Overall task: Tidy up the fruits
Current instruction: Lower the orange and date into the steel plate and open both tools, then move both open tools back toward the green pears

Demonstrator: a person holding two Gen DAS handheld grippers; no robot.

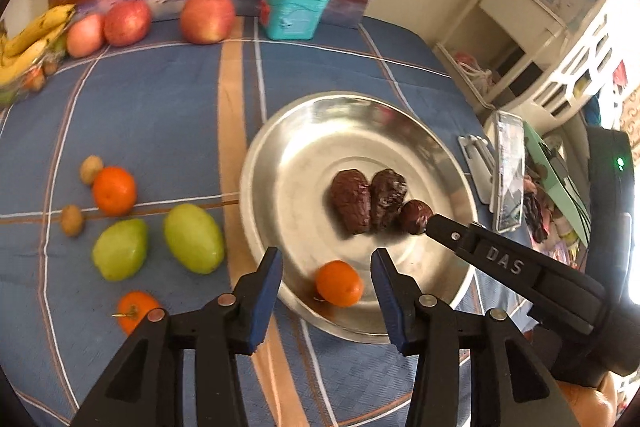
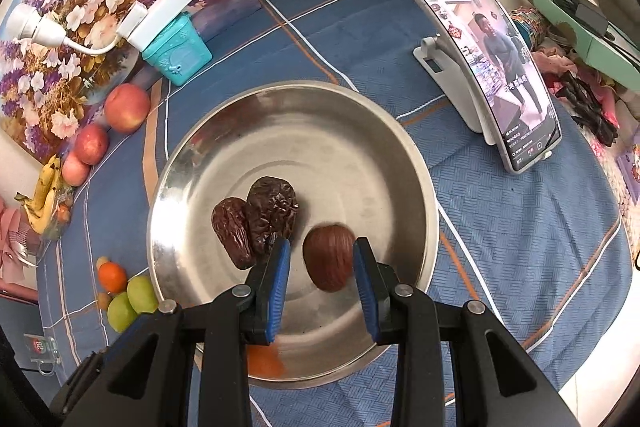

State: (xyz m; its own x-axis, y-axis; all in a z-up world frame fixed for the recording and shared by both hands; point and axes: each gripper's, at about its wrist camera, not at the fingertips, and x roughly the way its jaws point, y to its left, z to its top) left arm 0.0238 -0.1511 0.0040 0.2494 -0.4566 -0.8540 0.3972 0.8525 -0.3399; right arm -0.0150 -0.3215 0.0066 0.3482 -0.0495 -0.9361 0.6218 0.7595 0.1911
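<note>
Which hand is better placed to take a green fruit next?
Left. The left gripper is open, and the green fruits lie on its side; the right gripper has a date between its fingers.

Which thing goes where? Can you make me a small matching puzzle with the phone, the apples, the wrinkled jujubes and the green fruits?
Things:
1 phone
2 apples
3 wrinkled jujubes
4 green fruits

Places:
A middle of the metal plate
B propped on a white stand
C on the blue cloth near a tangerine
D along the flower painting

Pairs: 1-B, 2-D, 3-A, 4-C
</note>
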